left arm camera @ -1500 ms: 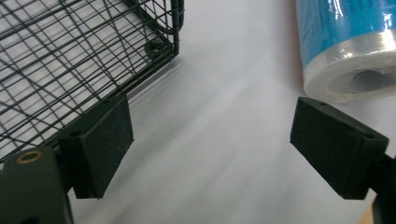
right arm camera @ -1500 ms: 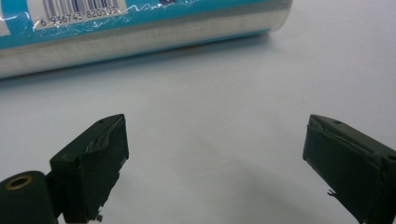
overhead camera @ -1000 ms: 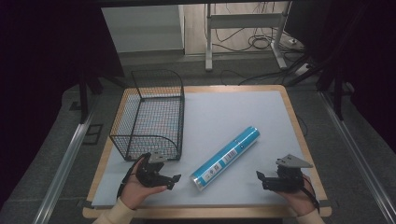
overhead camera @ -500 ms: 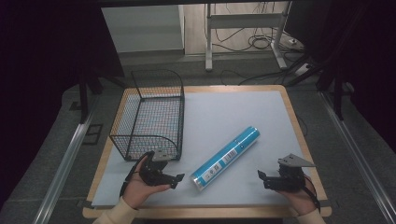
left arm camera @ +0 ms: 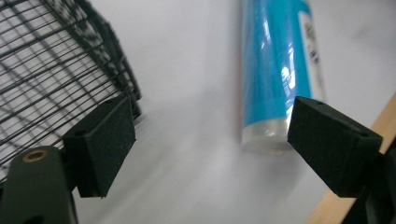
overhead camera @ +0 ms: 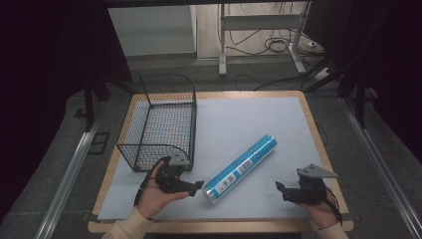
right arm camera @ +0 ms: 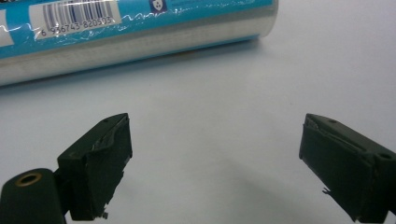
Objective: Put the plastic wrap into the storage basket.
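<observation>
The left hand-held gripper point(overhead camera: 194, 185) sat at about 7 o'clock on the worktop point(overhead camera: 259, 119), held in the person's left hand point(overhead camera: 154, 194), with its jaws spread wide and nothing between them. In the left gripper view, one pad point(left arm camera: 100, 144) stood in front of the corner of the wire basket point(left arm camera: 56, 70), and the other pad point(left arm camera: 331, 144) lay just beside the near end of the blue tube point(left arm camera: 275, 70), apart from it.

The right hand-held gripper point(overhead camera: 281, 189) rested at about 5 o'clock, in the person's right hand point(overhead camera: 318, 211), a grey three-cornered plate point(overhead camera: 316, 172) on top. Its jaws were also wide apart and empty. In the right gripper view, the tube point(right arm camera: 140, 28) lay across the top, beyond the pads, with a barcode label point(right arm camera: 74, 18) facing up.

The blue tube point(overhead camera: 241, 168) lay on its side on the grey mat point(overhead camera: 239, 124) between the two grippers, slanting from about 6 o'clock toward the centre. Its lower end was near the left gripper's tips. The black wire basket point(overhead camera: 161, 122) stood upright at about 9 o'clock, just beyond the left hand.
</observation>
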`<state>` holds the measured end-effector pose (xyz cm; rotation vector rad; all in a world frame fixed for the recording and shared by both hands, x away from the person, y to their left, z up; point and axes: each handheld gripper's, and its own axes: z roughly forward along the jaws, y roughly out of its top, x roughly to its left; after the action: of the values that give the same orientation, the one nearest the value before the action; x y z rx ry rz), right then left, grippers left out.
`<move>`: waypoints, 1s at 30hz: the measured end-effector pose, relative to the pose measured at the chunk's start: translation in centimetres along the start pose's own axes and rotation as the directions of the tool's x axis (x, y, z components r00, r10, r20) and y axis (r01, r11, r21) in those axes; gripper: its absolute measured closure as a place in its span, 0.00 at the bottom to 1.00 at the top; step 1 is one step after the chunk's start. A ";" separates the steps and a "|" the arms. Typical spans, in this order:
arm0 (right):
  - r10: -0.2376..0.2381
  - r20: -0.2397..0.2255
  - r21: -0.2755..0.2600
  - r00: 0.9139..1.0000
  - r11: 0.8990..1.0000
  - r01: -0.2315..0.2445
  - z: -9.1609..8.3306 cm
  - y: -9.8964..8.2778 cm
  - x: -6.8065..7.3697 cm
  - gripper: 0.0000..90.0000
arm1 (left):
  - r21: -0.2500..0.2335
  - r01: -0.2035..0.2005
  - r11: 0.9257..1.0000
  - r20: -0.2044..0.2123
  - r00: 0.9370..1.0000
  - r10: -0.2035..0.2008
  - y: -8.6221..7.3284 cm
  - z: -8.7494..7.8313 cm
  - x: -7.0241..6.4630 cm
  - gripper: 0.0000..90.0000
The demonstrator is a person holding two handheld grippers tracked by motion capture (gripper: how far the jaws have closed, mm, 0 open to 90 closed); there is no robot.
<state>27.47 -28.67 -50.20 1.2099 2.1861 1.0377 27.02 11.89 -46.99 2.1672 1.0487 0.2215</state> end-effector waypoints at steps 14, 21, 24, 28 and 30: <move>-0.017 -0.015 0.001 1.000 1.000 0.017 0.2 0.0 0.3 0.11 | 0.025 -0.042 0.999 0.006 0.999 0.042 1.6 0.5 -0.9 0.17; -0.030 0.000 0.003 1.000 1.000 0.030 0.1 0.0 0.5 0.11 | 0.027 -0.066 0.997 0.014 0.998 0.066 2.7 0.9 -1.4 0.17; -0.026 -0.005 0.000 1.000 1.000 0.026 0.1 -0.1 0.4 0.11 | 0.030 -0.072 0.997 0.013 0.997 0.072 3.0 1.1 -1.6 0.16; -0.020 -0.006 -0.002 1.000 1.000 0.020 0.1 -0.1 0.3 0.11 | 0.036 -0.089 0.995 0.010 0.996 0.088 3.4 1.5 -1.9 0.17; -0.021 -0.005 -0.004 1.000 1.000 0.021 0.1 -0.1 0.3 0.11 | 0.037 -0.097 0.995 0.012 0.995 0.096 3.6 1.7 -2.1 0.17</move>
<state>27.33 -28.41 -50.33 1.1817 2.1951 1.0370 28.60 7.90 -45.49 2.2534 0.9505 0.2360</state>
